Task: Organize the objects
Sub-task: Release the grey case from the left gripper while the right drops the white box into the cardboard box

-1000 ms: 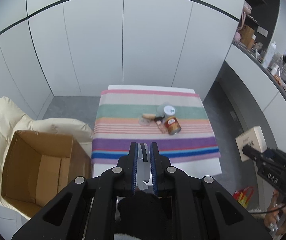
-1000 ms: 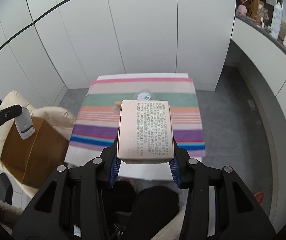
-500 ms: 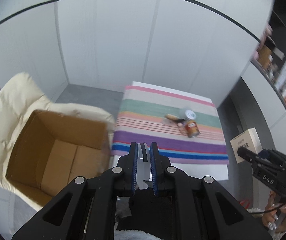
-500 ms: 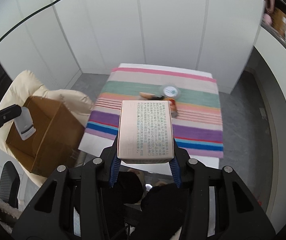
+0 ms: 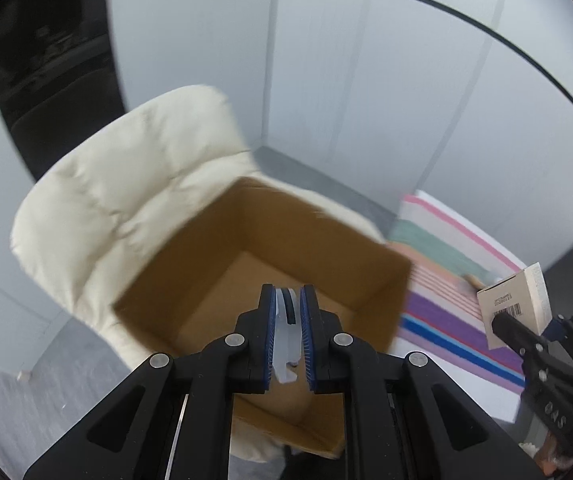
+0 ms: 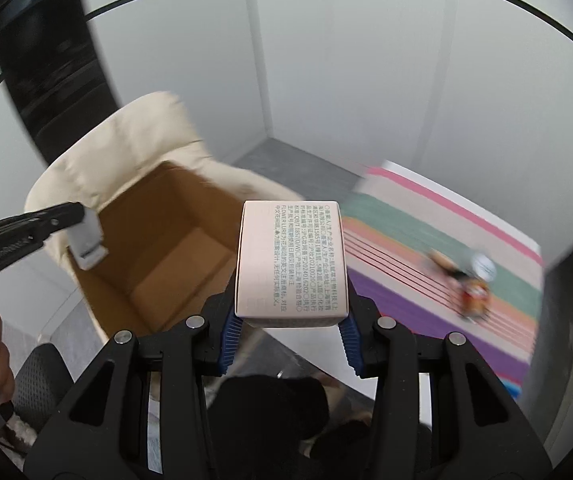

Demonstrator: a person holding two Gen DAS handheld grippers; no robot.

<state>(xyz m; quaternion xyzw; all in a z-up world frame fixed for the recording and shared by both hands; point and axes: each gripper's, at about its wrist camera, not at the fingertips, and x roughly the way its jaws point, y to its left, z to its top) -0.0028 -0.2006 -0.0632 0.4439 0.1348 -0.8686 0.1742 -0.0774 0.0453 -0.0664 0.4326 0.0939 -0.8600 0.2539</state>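
Observation:
My left gripper [image 5: 287, 300] is shut on a flat white tube [image 5: 286, 336] and hangs above the open cardboard box [image 5: 222, 240]. In the right wrist view the left gripper [image 6: 82, 216] holds the tube [image 6: 88, 240] over the box's left rim [image 6: 126, 200]. My right gripper [image 6: 290, 320] is shut on a pale pink carton [image 6: 290, 256] with printed text, to the right of the box; the carton also shows in the left wrist view [image 5: 514, 304]. A small can [image 6: 472, 298] and a white-lidded jar [image 6: 482, 268] lie on the striped cloth.
The box sits on a cream padded chair [image 5: 126, 184]. A table with a striped cloth [image 6: 426, 248] stands to the right of it. White wall panels are behind. A dark panel [image 5: 46, 60] stands at the upper left.
Both grippers have swung left, away from the striped table. The left gripper with the tube now hangs over the open box; the right gripper's carton is closer to the box.

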